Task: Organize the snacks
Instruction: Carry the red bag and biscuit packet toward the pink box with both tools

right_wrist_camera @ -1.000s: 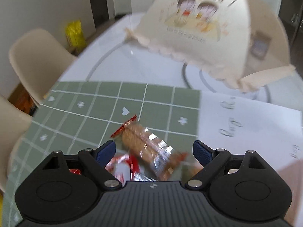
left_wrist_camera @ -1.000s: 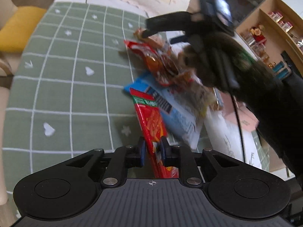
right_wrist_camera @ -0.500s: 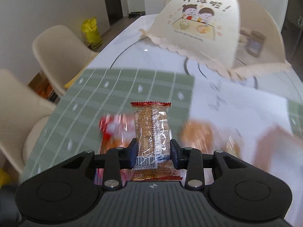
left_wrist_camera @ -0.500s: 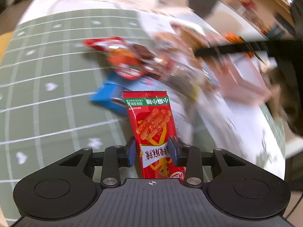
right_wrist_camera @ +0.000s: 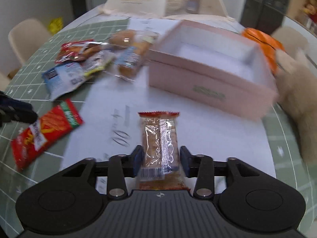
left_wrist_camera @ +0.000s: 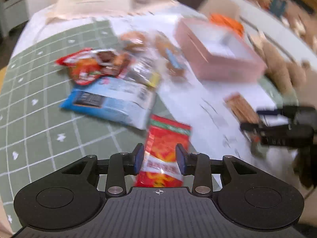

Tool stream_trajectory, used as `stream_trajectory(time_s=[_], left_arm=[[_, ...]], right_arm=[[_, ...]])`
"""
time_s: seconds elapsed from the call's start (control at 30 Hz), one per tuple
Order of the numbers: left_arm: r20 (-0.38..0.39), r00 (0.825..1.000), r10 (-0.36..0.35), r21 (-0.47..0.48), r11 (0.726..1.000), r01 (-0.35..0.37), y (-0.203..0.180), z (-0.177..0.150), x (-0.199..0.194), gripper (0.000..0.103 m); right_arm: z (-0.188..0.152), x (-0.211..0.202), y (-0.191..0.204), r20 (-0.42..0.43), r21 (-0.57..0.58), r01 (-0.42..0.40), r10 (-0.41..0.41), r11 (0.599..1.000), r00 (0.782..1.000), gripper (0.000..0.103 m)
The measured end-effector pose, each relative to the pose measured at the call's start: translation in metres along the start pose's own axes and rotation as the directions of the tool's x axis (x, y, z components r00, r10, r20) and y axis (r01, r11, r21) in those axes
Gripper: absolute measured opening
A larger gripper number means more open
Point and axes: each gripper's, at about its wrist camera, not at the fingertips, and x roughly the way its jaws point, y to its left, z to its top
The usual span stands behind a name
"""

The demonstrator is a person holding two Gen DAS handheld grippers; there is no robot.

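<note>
While left hand-held gripper (left_wrist_camera: 159,159) clamps red packet (left_wrist_camera: 165,148), right hand-held gripper (right_wrist_camera: 160,161) clamps clear cracker pack (right_wrist_camera: 159,138), open pink box (right_wrist_camera: 208,77) interior visible only there

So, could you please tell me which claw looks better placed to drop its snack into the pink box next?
Probably the right claw: its clear-wrapped biscuit pack points at the open pink box just ahead.

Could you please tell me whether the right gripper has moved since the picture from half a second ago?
Yes. The right gripper, holding the clear biscuit packet, has swung right toward the pink box, which now fills the view ahead.
</note>
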Motion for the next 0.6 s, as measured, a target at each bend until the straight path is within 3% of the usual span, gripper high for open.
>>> stream_trajectory(time_s=[0.1, 0.17, 0.23, 0.27, 0.3, 0.4, 0.5, 0.6], left_arm=[[-0.08, 0.996, 0.043, 0.122, 0.992, -0.033, -0.028, -0.006, 0.013, 0.04], [-0.079, 0.994, 0.081, 0.222, 0.973, -0.062, -0.047, -0.011, 0.021, 0.045], [-0.083, 0.991, 0.103, 0.281, 0.957, -0.076, -0.057, -0.013, 0.027, 0.056], [-0.09, 0.992, 0.091, 0.29, 0.955, -0.061, -0.059, -0.014, 0.029, 0.068], [-0.096, 0.993, 0.069, 0.283, 0.958, -0.039, -0.059, -0.014, 0.032, 0.077], [-0.073, 0.996, 0.053, 0.229, 0.973, -0.035, -0.052, -0.014, 0.026, 0.071], [-0.046, 0.988, 0.145, 0.203, 0.97, -0.133, -0.043, -0.013, 0.024, 0.069], [-0.088, 0.982, 0.168, 0.157, 0.976, -0.153, -0.031, -0.011, 0.032, 0.073]], right_arm=[[-0.012, 0.002, -0.011, 0.023, 0.028, -0.008, 0.008, 1.0, 1.0, 0.071], [-0.018, 0.001, -0.014, 0.046, 0.033, -0.004, 0.003, 0.999, 0.999, 0.073], [-0.023, 0.0, -0.016, 0.069, 0.041, -0.009, 0.007, 0.999, 0.998, 0.075], [-0.024, 0.001, -0.014, 0.083, 0.043, -0.009, 0.005, 0.999, 0.997, 0.077], [-0.028, 0.001, -0.014, 0.101, 0.038, -0.004, 0.0, 0.999, 0.995, 0.079], [-0.037, 0.002, -0.014, 0.149, 0.05, 0.024, -0.031, 0.998, 0.988, 0.09], [-0.042, 0.001, -0.016, 0.177, 0.058, 0.021, -0.03, 0.998, 0.984, 0.093], [-0.04, 0.003, -0.015, 0.169, 0.049, 0.018, -0.026, 0.999, 0.985, 0.097]])
